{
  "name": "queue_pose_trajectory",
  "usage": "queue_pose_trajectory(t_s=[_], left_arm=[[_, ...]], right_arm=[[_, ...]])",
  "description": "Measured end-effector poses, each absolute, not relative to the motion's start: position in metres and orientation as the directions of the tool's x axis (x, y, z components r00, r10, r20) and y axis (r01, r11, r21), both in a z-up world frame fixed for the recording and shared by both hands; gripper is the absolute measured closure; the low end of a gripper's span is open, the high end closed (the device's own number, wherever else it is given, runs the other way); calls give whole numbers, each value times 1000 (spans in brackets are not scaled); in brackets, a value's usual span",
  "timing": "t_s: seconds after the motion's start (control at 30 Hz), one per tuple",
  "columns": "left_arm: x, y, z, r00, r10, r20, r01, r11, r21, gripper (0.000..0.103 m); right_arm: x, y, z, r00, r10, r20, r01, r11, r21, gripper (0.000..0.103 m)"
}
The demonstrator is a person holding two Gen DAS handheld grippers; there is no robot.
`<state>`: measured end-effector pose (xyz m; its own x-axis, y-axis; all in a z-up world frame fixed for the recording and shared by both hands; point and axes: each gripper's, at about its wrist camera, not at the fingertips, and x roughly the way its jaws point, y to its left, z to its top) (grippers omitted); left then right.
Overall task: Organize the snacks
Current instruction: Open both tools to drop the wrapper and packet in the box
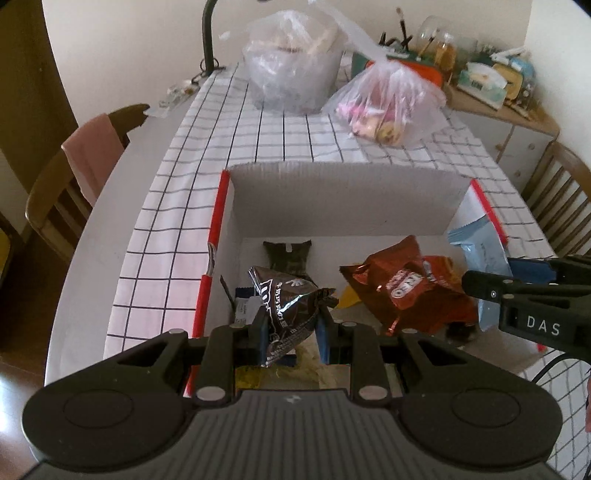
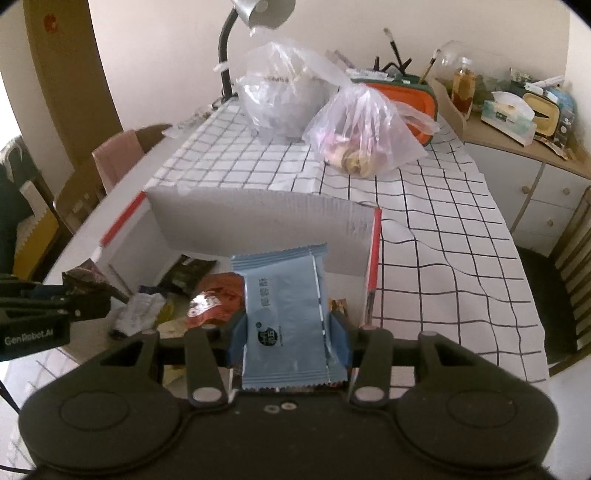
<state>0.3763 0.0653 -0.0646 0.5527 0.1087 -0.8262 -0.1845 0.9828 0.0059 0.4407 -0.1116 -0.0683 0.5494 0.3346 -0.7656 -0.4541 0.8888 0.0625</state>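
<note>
A white cardboard box with red-edged flaps stands open on the checked tablecloth. Over its near end, my left gripper is shut on a dark brown foil snack packet. Inside the box lie an orange-red foil bag and a dark green packet. My right gripper is shut on a flat light-blue packet, held above the box's right side. That blue packet and the right gripper show at the right of the left wrist view. The orange-red bag lies below it.
Two clear plastic bags of food sit beyond the box on the cloth. A lamp stands at the far end. Wooden chairs flank the table. A cluttered cabinet is at the right.
</note>
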Motion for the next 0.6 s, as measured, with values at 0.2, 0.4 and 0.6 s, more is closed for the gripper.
queue_pose_trajectory(t_s=[0.2,0.4,0.6], left_arm=[[390,66,-87,503,112,-857,-181,983,23,79],[394,63,-100,476,109,-872,-173,985,29,78],[391,61,-104,467,104,-878,-173,985,24,76]], right_arm=[[450,-104,-85,531,317,-786,-464,885,44,57],[454,-104,-90,514,326,-794,-473,879,55,60],[452,-106,-92,503,336,-796,-478,876,68,56]])
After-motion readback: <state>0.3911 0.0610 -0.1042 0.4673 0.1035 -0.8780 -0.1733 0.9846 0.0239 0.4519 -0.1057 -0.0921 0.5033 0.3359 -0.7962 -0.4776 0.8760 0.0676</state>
